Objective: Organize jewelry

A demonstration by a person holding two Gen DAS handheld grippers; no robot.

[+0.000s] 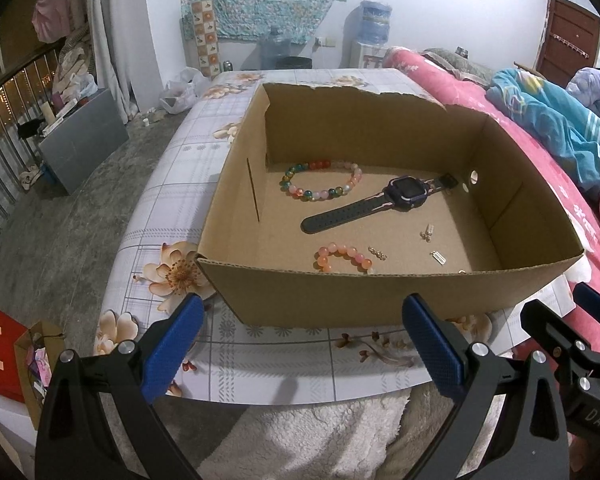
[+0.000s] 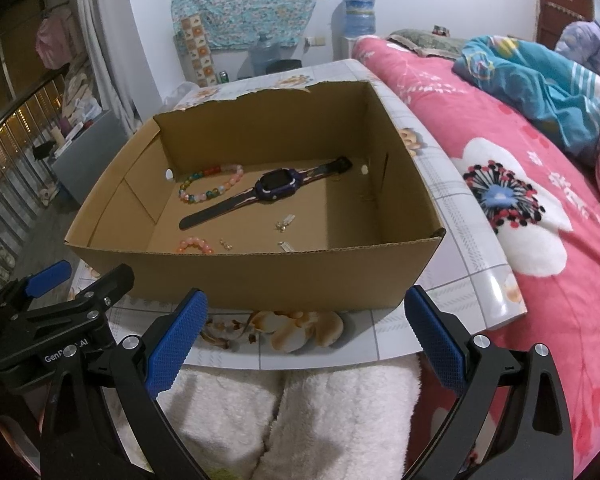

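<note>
Flowered oilcloth covers the table, whose near edge lies just under both grippers. The left gripper and right gripper hang with fingers spread wide, empty, just short of the cardboard box. Inside, near the front wall, sit a pink bead bracelet and small metal charms. Beyond, mid-floor, a dark watch lies diagonally, strap end toward the left gripper. A multicoloured bead bracelet rests near the back-left corner.
</note>
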